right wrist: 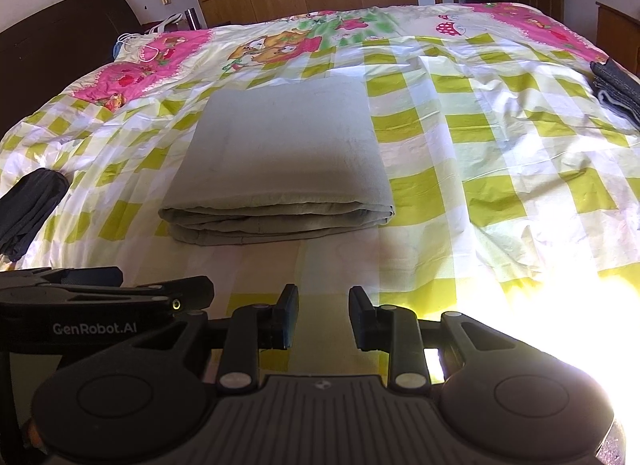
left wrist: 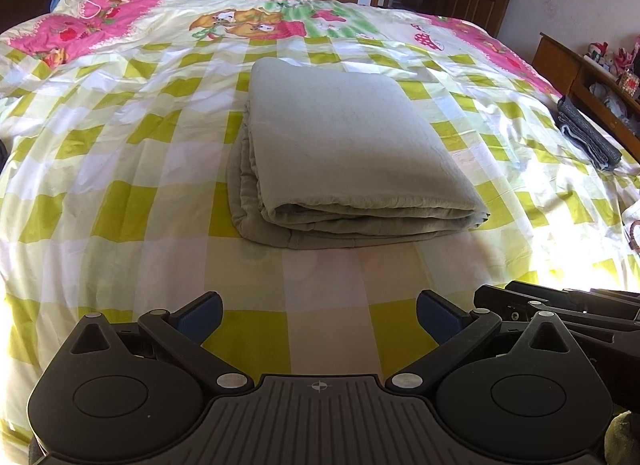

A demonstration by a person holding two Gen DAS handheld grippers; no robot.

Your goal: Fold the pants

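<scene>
Both grippers, left (left wrist: 319, 315) wide and right (right wrist: 323, 315) narrower, hung empty before folded pants (left wrist: 340, 153) (mid-bed (left wrist: 120, 145)); grey clothes (left wrist: 588, 137) lay at the right edge.

Folded pants (left wrist: 340, 145) mid-bed (left wrist: 120, 145); folded garment (left wrist: 588, 137) at right edge.

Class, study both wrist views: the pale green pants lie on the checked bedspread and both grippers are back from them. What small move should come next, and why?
Probably none on the cloth: keep both grippers clear. The pants already lie as a squared, layered stack on the bedspread; the left gripper and right gripper are open, empty and short of its near edge.
</scene>
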